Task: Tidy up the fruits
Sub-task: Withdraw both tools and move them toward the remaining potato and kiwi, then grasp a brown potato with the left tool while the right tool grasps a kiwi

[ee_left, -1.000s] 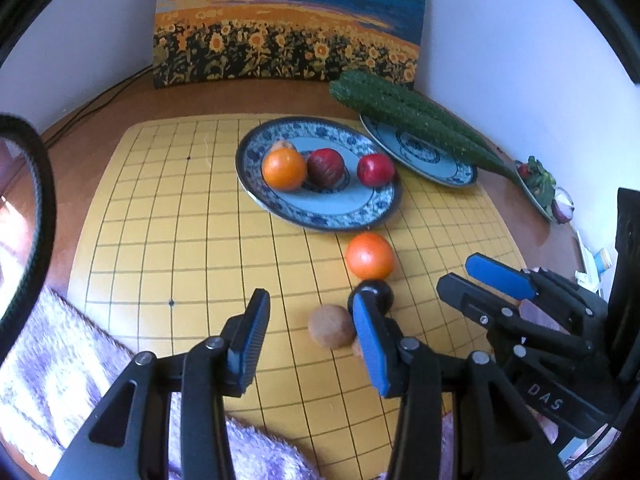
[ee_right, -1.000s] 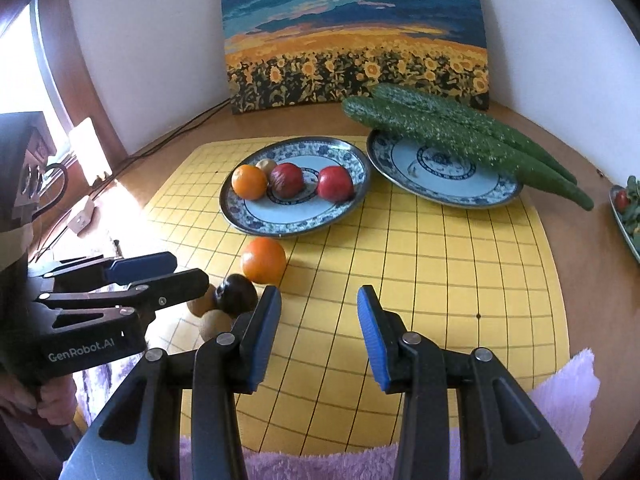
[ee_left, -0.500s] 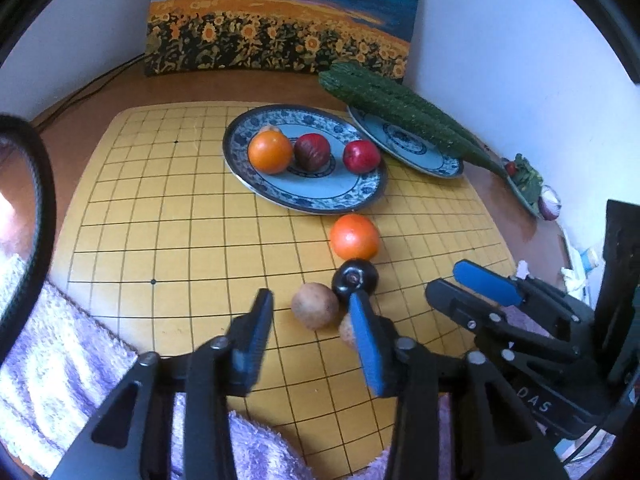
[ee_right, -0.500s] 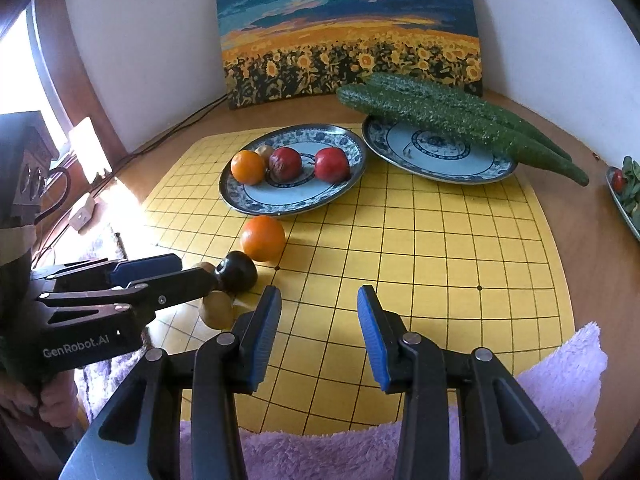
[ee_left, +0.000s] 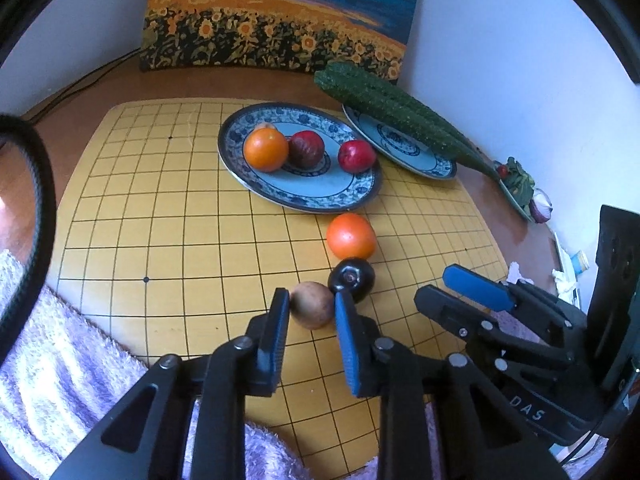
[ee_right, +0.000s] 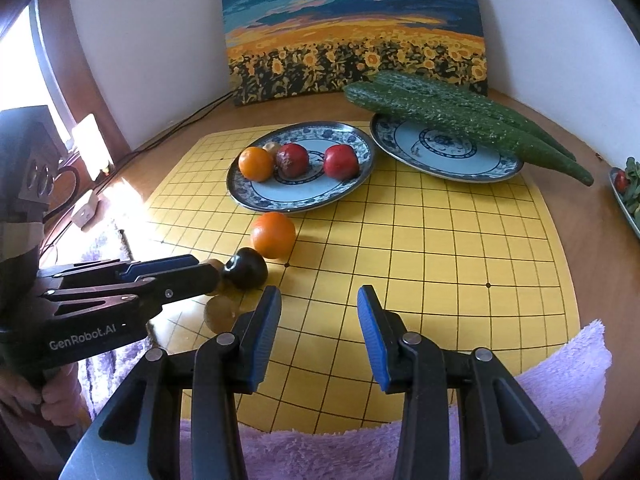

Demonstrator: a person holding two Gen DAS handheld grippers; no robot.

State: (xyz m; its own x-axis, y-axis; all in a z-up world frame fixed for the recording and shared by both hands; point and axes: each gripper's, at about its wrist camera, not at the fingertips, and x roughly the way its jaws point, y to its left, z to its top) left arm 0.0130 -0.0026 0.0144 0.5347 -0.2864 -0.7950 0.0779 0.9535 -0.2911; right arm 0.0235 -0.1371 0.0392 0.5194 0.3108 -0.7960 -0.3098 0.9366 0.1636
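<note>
A blue-patterned plate [ee_left: 320,196] [ee_right: 344,192] holds an orange [ee_left: 266,149], a dark red fruit [ee_left: 306,149] and a red fruit [ee_left: 357,155]. On the yellow grid mat lie a loose orange [ee_left: 351,236] [ee_right: 273,235], a black plum [ee_left: 352,279] [ee_right: 245,268] and a brown kiwi [ee_left: 312,305]. My left gripper [ee_left: 310,304] [ee_right: 208,274] has its jaws around the kiwi, touching or nearly touching both sides. Another brown fruit [ee_right: 219,312] lies below it. My right gripper [ee_right: 318,308] is open and empty above the mat's near part.
A second plate [ee_right: 444,152] carries two long cucumbers [ee_right: 460,116]. A sunflower painting [ee_right: 356,28] leans on the back wall. A dish of greens [ee_right: 628,192] stands at the far right. A purple towel [ee_right: 560,380] lies along the mat's front edge.
My left gripper has moved forward and narrowed its jaws around the brown kiwi. The right gripper has stayed about where it was, still open.
</note>
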